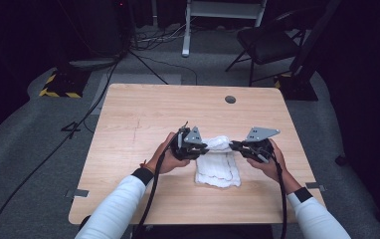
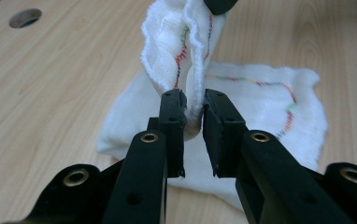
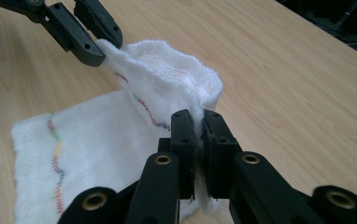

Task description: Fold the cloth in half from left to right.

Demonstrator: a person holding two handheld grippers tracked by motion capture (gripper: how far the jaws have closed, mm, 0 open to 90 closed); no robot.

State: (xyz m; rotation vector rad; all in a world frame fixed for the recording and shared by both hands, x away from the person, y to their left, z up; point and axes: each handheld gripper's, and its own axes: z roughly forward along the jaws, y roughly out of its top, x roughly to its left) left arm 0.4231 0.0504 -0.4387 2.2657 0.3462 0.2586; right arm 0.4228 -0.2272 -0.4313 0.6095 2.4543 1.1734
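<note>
High view shows the left hand-held gripper [image 1: 204,146] and the right hand-held gripper [image 1: 234,145] each pinching one end of a white cloth [image 1: 219,169] on the desk [image 1: 143,114]. The cloth's far edge hangs lifted between them. Its other half lies flat just below both grippers.

My sleeves [image 1: 121,204] are white with black cuffs. My left tool [image 2: 194,122] is black with brass screws.

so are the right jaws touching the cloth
Touching: in the right gripper view the right gripper has its jaws pinched shut on a fold of the cloth.
</note>
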